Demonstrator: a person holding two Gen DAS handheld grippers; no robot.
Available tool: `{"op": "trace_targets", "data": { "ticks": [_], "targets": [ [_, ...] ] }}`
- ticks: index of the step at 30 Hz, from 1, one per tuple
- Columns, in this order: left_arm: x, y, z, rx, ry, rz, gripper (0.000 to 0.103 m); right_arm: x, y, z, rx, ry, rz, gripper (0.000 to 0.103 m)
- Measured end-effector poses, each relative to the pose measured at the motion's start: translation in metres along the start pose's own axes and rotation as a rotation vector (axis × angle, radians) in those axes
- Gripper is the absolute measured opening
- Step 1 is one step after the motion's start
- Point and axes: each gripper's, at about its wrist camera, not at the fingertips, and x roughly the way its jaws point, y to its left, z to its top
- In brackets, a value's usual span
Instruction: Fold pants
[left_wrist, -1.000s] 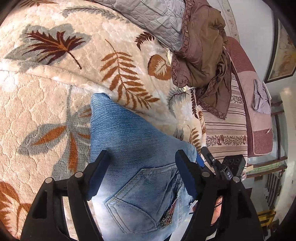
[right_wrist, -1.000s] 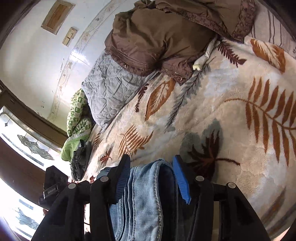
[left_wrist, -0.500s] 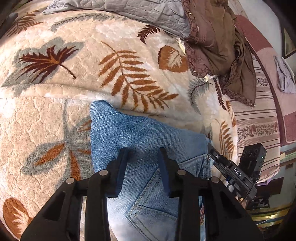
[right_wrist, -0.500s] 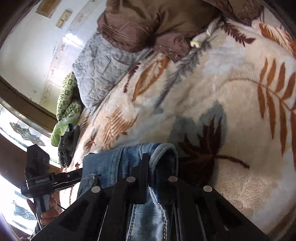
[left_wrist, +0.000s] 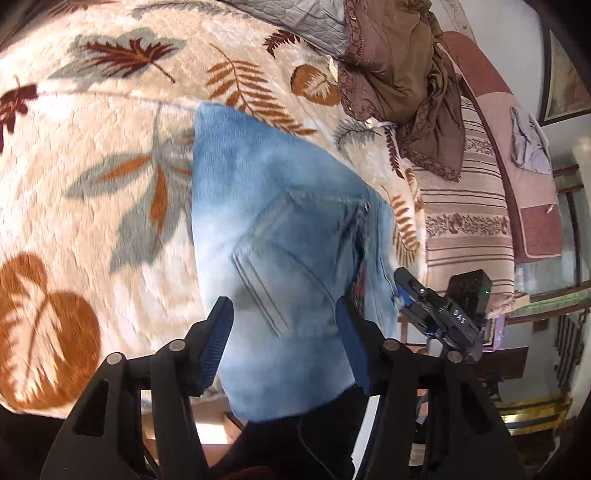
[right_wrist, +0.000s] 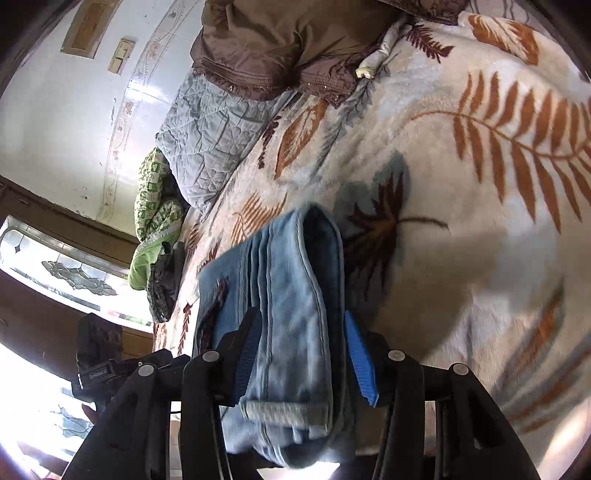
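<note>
The blue jeans (left_wrist: 280, 206) lie folded on the leaf-patterned blanket (left_wrist: 92, 206), back pocket up, with their near end hanging over the bed's edge. My left gripper (left_wrist: 286, 334) hovers over that near end. Its jaws are opening, and the denim lies under the gap without being pressed. In the right wrist view the jeans (right_wrist: 291, 280) show as a stack of layers seen from the side. My right gripper (right_wrist: 301, 354) straddles that stack with its jaws opening and the blue pads apart from the cloth. The right gripper (left_wrist: 436, 314) also shows beside the jeans in the left wrist view.
A brown jacket (left_wrist: 399, 74) and a grey quilt (right_wrist: 207, 133) lie at the far side of the bed. A striped cover (left_wrist: 465, 221) hangs at the right. A green patterned bundle (right_wrist: 155, 206) sits near the wall. The bed's edge is just below both grippers.
Both grippers' jaws narrowed on the jeans half a second ago and now stand apart again. Both have drawn back toward the bed's near edge, so more of the folded jeans shows.
</note>
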Motion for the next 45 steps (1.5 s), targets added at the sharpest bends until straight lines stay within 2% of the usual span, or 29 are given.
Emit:
{"op": "trace_targets", "data": {
  "ticks": [2,3,4,5,8,10,11,12,13,14,15,17,19,21,24,27,29,30,32,33,36,38,39,41,45],
  "targets": [
    [0.008,0.003,-0.019,-0.03,0.032,-0.064,0.071,0.002,-0.004,-0.016,0.033,0.018,0.063,0.049],
    [0.016,0.002,-0.023,-0.039,0.056,-0.061,0.072,0.006,-0.004,-0.022,0.03,0.021,0.059,0.048],
    [0.023,0.0,-0.027,-0.039,0.073,-0.028,0.071,0.008,0.001,-0.026,0.001,0.018,0.038,0.035],
    [0.025,-0.004,-0.03,-0.032,0.073,0.003,0.07,0.006,0.012,-0.028,-0.05,0.008,0.014,0.027],
    [0.017,-0.021,-0.037,0.039,0.021,0.064,0.067,-0.024,0.057,-0.037,-0.221,-0.106,0.047,0.021],
    [0.024,-0.021,-0.039,0.055,0.026,0.1,0.063,-0.037,0.069,-0.04,-0.29,-0.147,0.024,0.021],
    [0.029,-0.018,-0.039,0.044,0.036,0.119,0.063,-0.034,0.066,-0.041,-0.293,-0.126,-0.002,0.021],
    [0.035,-0.014,-0.039,0.035,0.045,0.135,0.063,-0.024,0.057,-0.042,-0.278,-0.089,-0.064,0.021],
    [0.04,-0.011,-0.039,0.035,0.053,0.149,0.063,-0.01,0.046,-0.043,-0.256,-0.025,-0.119,0.022],
    [0.042,-0.009,-0.04,0.038,0.059,0.157,0.063,0.0,0.035,-0.046,-0.225,0.019,-0.14,0.023],
    [0.041,-0.009,-0.04,0.04,0.059,0.153,0.063,0.001,0.027,-0.049,-0.19,0.02,-0.125,0.025],
    [0.033,-0.014,-0.042,0.053,0.052,0.15,0.063,-0.013,0.025,-0.048,-0.131,-0.012,-0.057,0.031],
    [0.023,-0.018,-0.047,0.054,0.056,0.109,0.061,-0.034,0.032,-0.05,-0.126,-0.083,-0.046,0.032],
    [0.015,-0.027,-0.052,0.065,0.049,0.071,0.061,-0.055,0.049,-0.055,-0.191,-0.159,-0.058,0.032],
    [0.008,-0.046,-0.057,0.117,0.014,0.036,0.061,-0.071,0.074,-0.068,-0.296,-0.226,-0.018,0.032],
    [0.018,-0.058,-0.057,0.181,0.0,0.086,0.061,-0.064,0.085,-0.075,-0.359,-0.24,-0.052,0.027],
    [0.034,-0.052,-0.054,0.168,0.028,0.112,0.061,-0.065,0.084,-0.076,-0.35,-0.292,-0.112,0.025],
    [0.042,-0.049,-0.052,0.16,0.043,0.128,0.061,-0.068,0.084,-0.074,-0.344,-0.308,-0.094,0.025],
    [0.051,-0.046,-0.051,0.166,0.05,0.145,0.061,-0.064,0.088,-0.069,-0.347,-0.26,-0.043,0.028],
    [0.053,-0.047,-0.051,0.174,0.049,0.153,0.061,-0.06,0.09,-0.069,-0.361,-0.241,-0.059,0.028],
    [0.057,-0.048,-0.052,0.197,0.044,0.177,0.061,-0.03,0.083,-0.07,-0.396,-0.149,-0.154,0.028],
    [0.058,-0.044,-0.052,0.192,0.045,0.17,0.061,-0.002,0.059,-0.066,-0.323,-0.038,-0.237,0.027],
    [0.057,-0.042,-0.051,0.193,0.047,0.164,0.061,0.008,0.047,-0.065,-0.299,-0.006,-0.244,0.026],
    [0.055,-0.04,-0.052,0.194,0.046,0.16,0.061,0.013,0.039,-0.064,-0.287,-0.014,-0.226,0.027],
    [0.05,-0.042,-0.053,0.188,0.041,0.158,0.061,0.01,0.048,-0.06,-0.298,0.007,-0.25,0.03]
  ]
}}
